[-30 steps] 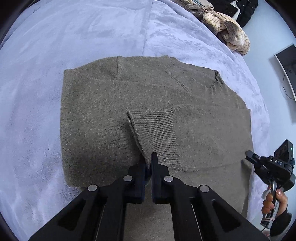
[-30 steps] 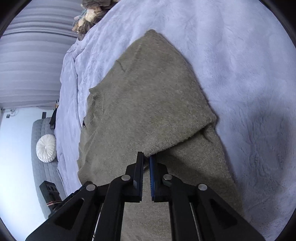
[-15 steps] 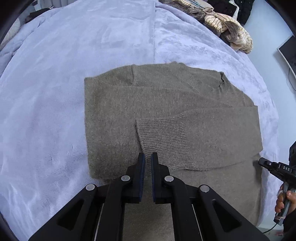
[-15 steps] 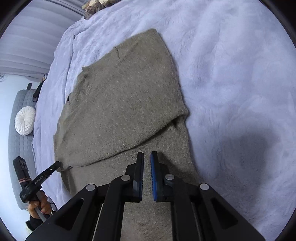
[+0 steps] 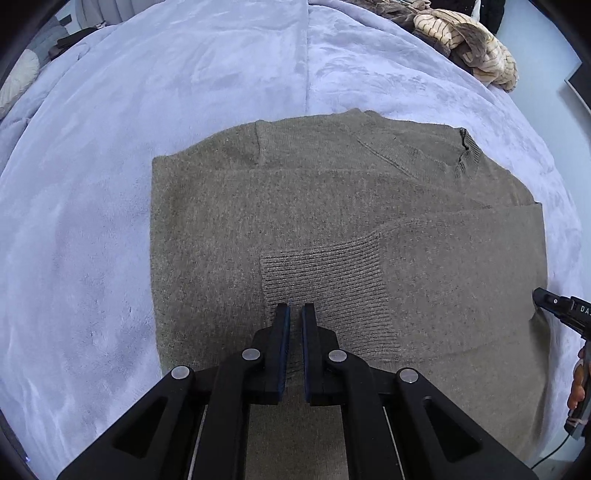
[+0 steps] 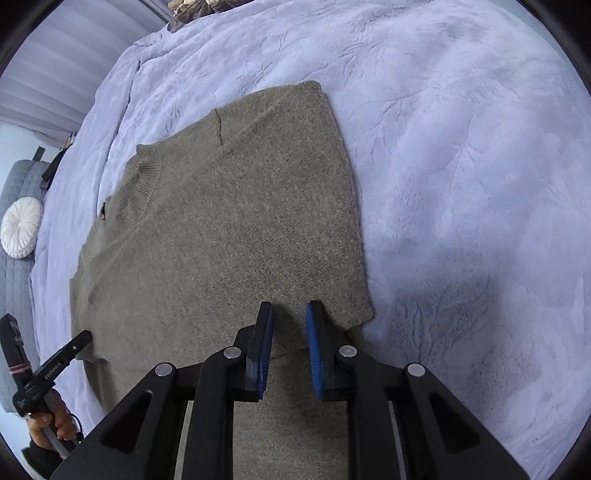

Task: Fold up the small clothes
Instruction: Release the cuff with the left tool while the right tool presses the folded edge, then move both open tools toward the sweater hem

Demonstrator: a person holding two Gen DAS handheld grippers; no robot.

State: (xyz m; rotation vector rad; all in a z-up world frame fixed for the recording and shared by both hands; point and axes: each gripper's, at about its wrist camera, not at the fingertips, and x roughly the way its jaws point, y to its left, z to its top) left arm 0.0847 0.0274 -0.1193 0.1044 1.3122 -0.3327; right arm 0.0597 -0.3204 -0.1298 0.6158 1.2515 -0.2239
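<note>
An olive-brown knit sweater (image 5: 332, 206) lies flat on a lavender plush bedspread (image 5: 147, 92), with one sleeve folded across its body so the ribbed cuff (image 5: 325, 284) rests near the middle. My left gripper (image 5: 295, 314) hovers just at the cuff's near edge, jaws a narrow gap apart and empty. In the right wrist view the sweater (image 6: 229, 221) lies with its collar at the left. My right gripper (image 6: 288, 314) is over the folded sleeve's near edge, open and empty. Each gripper shows at the edge of the other's view.
A heap of striped and dark clothes (image 5: 469, 33) lies at the bed's far right corner. A round white cushion (image 6: 20, 225) sits on a grey quilted seat beside the bed. A dark screen edge (image 5: 580, 92) is at the right.
Both grippers have let go of the folded sleeve and drawn back and upward. The right jaws have opened wider; the left show a narrow gap. The sleeve stays across the sweater.
</note>
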